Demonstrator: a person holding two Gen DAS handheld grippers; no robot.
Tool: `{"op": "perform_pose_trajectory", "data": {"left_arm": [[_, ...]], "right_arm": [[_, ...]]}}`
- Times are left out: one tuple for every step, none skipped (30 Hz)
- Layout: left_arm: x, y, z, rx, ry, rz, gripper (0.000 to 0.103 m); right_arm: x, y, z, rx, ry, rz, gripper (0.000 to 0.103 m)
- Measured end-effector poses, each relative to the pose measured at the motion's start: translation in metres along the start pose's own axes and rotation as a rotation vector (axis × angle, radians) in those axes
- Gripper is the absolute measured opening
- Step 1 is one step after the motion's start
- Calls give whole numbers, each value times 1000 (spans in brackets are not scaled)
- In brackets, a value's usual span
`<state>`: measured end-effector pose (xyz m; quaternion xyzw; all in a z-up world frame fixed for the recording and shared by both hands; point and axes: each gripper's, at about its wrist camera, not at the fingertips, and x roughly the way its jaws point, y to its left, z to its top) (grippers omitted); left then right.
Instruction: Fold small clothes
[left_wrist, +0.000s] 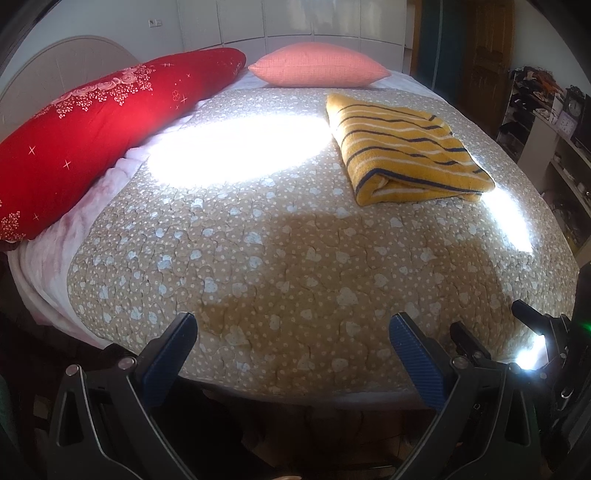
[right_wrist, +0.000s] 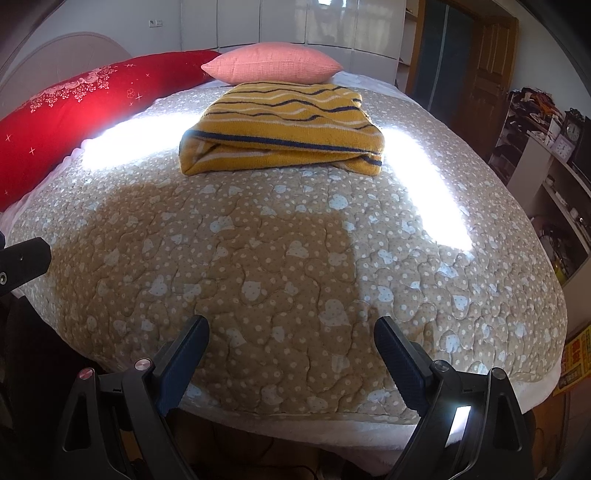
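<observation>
Left wrist view: we hold the left gripper (left_wrist: 293, 326) over the near edge of the bed, its two blue-padded fingers (left_wrist: 171, 356) spread wide with nothing between them. Beyond the fingertips lies the quilt (left_wrist: 280, 258), beige with pale hearts and dots. The garment (left_wrist: 404, 147), yellow with dark and white stripes, lies folded flat on the quilt, well ahead of the fingers and off to the right of the right finger's line. A sun patch (left_wrist: 236, 147) falls on the quilt just left of the garment. A red pillow (left_wrist: 99, 125) lies far ahead on the left, and a pink pillow (left_wrist: 319, 68) lies beyond the garment. At the right edge of this view we see part of the right gripper (left_wrist: 535, 325), near the left gripper's right finger.

Right wrist view: we hold the right gripper (right_wrist: 291, 330) over the same near edge, its fingers (right_wrist: 400, 363) likewise spread wide and empty. The garment (right_wrist: 284, 127) lies straight ahead of the gap between the fingers, well apart from the tips, with its folded edge facing us. The pink pillow (right_wrist: 271, 62) sits just behind it. The red pillow (right_wrist: 81, 114) lies ahead on the left. A shelf (right_wrist: 554, 155) with a clock (right_wrist: 572, 131) stands far right of the right finger.
</observation>
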<state>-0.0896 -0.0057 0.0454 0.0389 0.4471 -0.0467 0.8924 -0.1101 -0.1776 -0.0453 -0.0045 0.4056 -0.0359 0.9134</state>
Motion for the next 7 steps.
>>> {"op": "perform_pose_trajectory", "data": {"left_arm": [[2,0,0,0,8,-7,103],[3,0,-1,-1,14,-10,103],[4,0,-1,-1,15,-12,103],[4,-1,-1,0,11,-12,103],[4,-1,-1,1,6,-11,103],[4,-2,-1,3,3,-12,103],[4,-2,-2,4,3,-16,103]], "right_arm": [[1,-1,0,4,2,0,94],[1,-2,-1,7,3,-2,94],[1,-4,-1,10,3,-3,94],[1,-5,-1,12,4,-4,94],[1,-5,0,14,4,-4,94],[2,-6,0,15,5,-3,94],[2,-6,0,16,5,-2,94]]}}
